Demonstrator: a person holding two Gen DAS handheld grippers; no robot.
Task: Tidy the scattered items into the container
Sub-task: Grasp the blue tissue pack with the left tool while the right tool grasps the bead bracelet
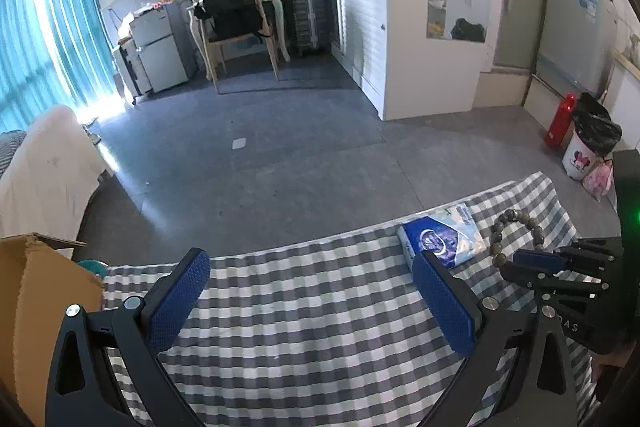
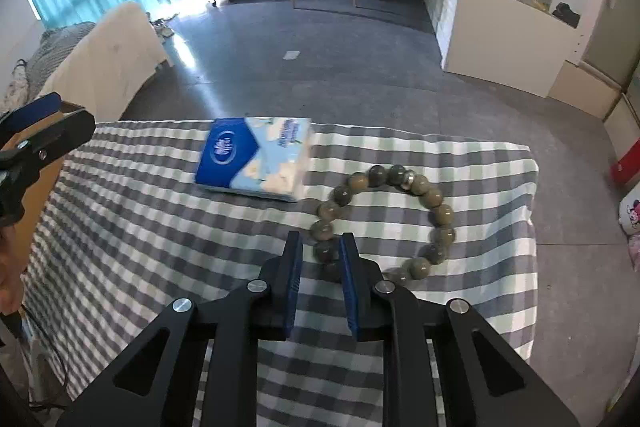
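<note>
step: grasp of grey-brown beaded bracelet [image 2: 384, 223] on checked-cloth table [image 2: 160, 227], near blue-white tissue pack [image 2: 256, 159] | right tool [image 2: 320, 247] clamped on near-side bead, seemingly | left tool [image 1: 308, 291] spread apart, empty | next: bracelet to be lifted, carried to brown cardboard box [image 1: 44, 291] at table's left end

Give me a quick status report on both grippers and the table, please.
Right gripper shut on bead bracelet, bracelet on the checked cloth. Left gripper open, empty. Tissue pack loose; cardboard box at left. Nothing in the way.
</note>
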